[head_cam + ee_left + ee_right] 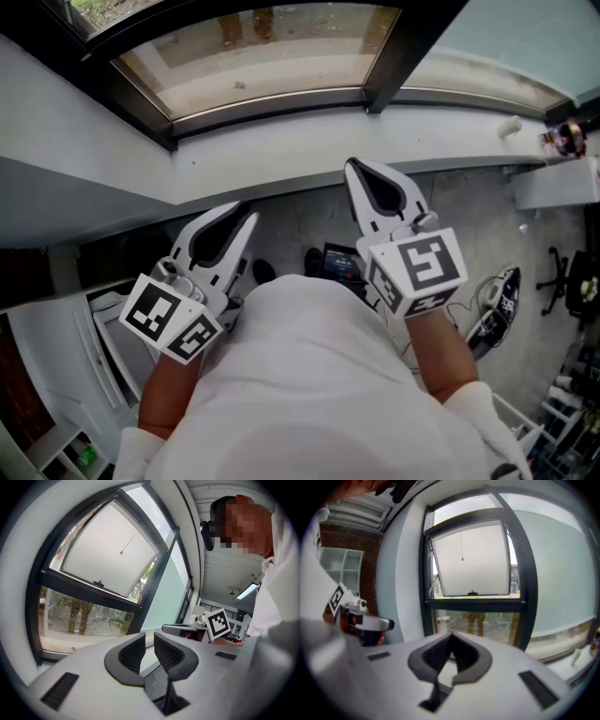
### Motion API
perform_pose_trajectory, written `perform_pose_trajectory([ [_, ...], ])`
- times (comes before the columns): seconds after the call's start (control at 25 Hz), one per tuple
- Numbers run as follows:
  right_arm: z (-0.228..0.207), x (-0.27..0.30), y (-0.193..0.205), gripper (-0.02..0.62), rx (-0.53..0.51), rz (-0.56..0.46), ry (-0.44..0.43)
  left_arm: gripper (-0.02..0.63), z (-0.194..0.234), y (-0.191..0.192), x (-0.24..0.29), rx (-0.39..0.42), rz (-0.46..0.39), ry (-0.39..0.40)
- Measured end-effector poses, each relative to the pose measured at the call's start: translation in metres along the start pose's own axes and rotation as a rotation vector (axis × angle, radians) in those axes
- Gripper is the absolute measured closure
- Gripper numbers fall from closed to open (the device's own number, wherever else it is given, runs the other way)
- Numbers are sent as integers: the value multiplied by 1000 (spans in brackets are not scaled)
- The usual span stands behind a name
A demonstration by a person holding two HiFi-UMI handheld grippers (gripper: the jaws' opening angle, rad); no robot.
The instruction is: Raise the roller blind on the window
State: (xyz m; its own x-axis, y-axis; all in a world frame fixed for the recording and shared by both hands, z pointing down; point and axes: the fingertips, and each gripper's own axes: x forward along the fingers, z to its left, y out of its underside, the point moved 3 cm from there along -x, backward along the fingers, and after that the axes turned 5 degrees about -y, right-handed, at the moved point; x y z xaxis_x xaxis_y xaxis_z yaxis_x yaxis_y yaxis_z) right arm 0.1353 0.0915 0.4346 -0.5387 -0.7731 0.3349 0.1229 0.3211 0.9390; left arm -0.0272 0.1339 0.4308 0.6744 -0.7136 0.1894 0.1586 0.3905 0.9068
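The roller blind (473, 559) hangs flat over the upper pane of the dark-framed window. Its sheet drops straight down, and its bottom rail (472, 594) lies level from side to side, just above the crossbar (473, 604). A thin cord (462, 545) shows against its middle. Below the crossbar, the lower pane (478, 623) is uncovered glass. Both grippers are held back from the window near the white sill (281, 159), with open air ahead. The left gripper (149, 637) has its jaws slightly parted and empty, and the right gripper (451, 637) has its jaws pressed together on nothing.
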Motion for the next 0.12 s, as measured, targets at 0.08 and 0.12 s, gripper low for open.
perform_pose_trajectory([
  [0.08,0,1,0,574,-2,-1,1,531,0,0,1,3,2,3],
  [0.12,0,1,-1,574,-3,-2,1,531,0,0,2,4,2,5],
])
